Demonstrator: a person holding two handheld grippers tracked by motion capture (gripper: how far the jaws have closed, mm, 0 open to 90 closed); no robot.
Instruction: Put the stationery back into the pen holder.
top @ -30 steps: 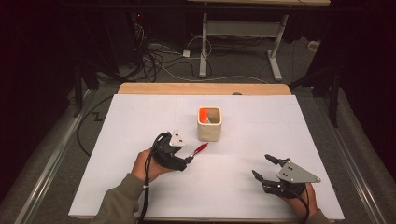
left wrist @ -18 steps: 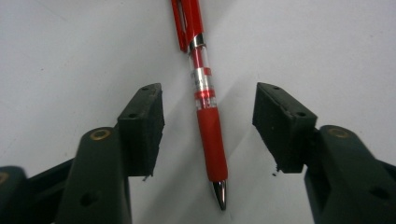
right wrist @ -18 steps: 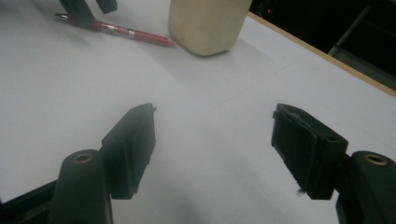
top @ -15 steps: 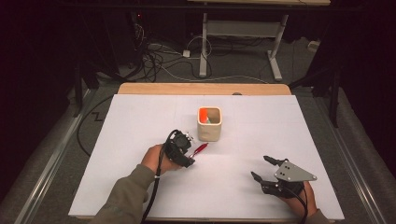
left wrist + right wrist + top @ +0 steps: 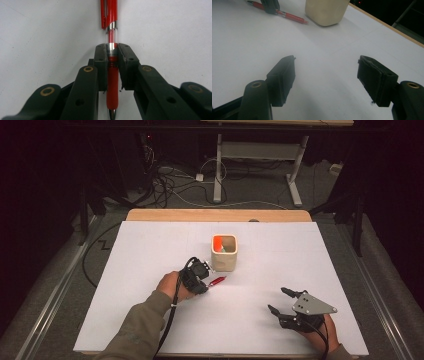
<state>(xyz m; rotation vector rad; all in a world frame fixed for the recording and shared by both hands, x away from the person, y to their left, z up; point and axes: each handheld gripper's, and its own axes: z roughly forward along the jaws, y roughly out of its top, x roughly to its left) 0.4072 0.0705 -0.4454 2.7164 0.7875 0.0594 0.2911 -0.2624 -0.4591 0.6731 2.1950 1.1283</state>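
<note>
The left gripper is clamping the red pen across its barrel, the jaws having just been closing onto it. The pen is lying flat on the white desk near its middle, just in front of the beige cup, which is apparently holding something orange inside. The right gripper is hovering near the desk's front right corner, its jaws standing wide with nothing between them.
</note>
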